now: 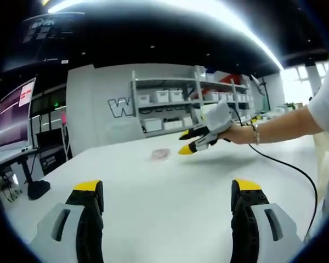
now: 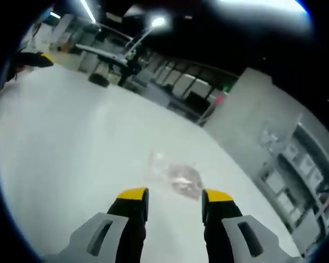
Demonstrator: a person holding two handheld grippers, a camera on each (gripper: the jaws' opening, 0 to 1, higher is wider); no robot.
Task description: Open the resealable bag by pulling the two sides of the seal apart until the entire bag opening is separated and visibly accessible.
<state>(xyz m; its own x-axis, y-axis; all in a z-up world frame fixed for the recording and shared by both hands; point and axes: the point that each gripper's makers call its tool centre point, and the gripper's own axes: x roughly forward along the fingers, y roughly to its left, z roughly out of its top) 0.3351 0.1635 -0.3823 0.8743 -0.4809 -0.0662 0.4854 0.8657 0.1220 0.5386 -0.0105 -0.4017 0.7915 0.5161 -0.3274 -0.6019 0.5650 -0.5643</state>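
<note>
A white table point(image 1: 170, 192) spreads across both views, its far edges running out into a blurred room. Behind it in the left gripper view stands a grey shelving unit point(image 1: 175, 101) loaded with white storage bins, the lettering on the wall beside it partly hidden by the rack. At the left edge a monitor point(image 1: 13, 112) is cut off by the frame.

The left gripper point(image 1: 167, 194) hangs low over the table with its yellow-tipped jaws spread wide and nothing between them. The right gripper point(image 1: 193, 141) reaches in from the right of that view, carried by a person's hand; in its own view the right gripper point(image 2: 174, 198) has its jaws parted moderately, gripping nothing.

The resealable bag point(image 2: 175, 176) lies flat on the table just ahead of the right gripper's tips. It is clear plastic with pinkish contents, too blurred to identify, and whether its seal is closed cannot be told. In the left gripper view the bag point(image 1: 160, 154) is a faint smudge.
</note>
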